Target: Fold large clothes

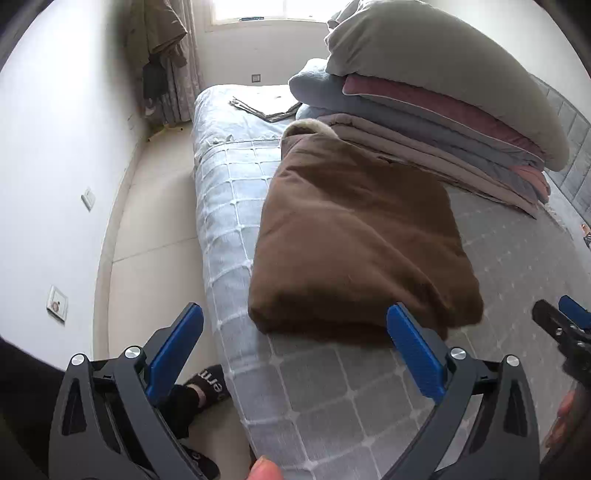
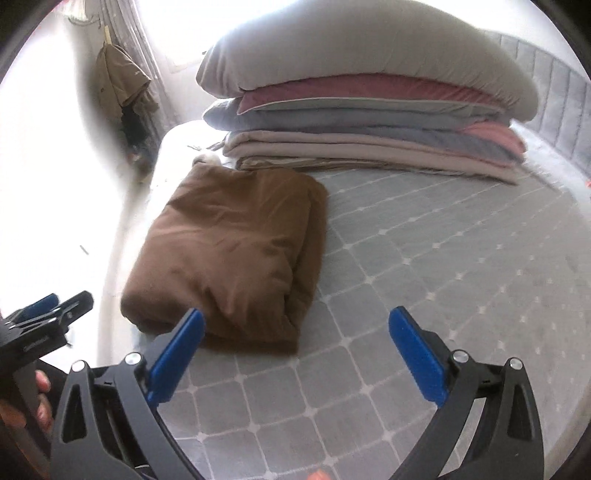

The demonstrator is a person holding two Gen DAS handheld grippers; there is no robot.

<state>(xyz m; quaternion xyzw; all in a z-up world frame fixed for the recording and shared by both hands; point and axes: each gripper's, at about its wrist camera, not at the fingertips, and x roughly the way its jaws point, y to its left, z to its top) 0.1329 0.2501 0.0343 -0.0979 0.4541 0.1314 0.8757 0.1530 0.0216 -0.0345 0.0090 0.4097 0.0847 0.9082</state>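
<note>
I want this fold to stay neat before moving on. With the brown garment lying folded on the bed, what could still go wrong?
1. The folded brown garment lies close to the bed's edge; a nudge might tip it toward the floor.
2. Its thick layers look puffy at the near fold, so it may spring open.
3. Both hand-held grippers, left and right, are open close by and could snag it.

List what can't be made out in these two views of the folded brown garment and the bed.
- Brown garment: inner layers hidden by its own folds in both views; near edge partly behind a blue finger in the left view.
- Window: blown out in the right view.
- Papers: too small in the left view.
</note>
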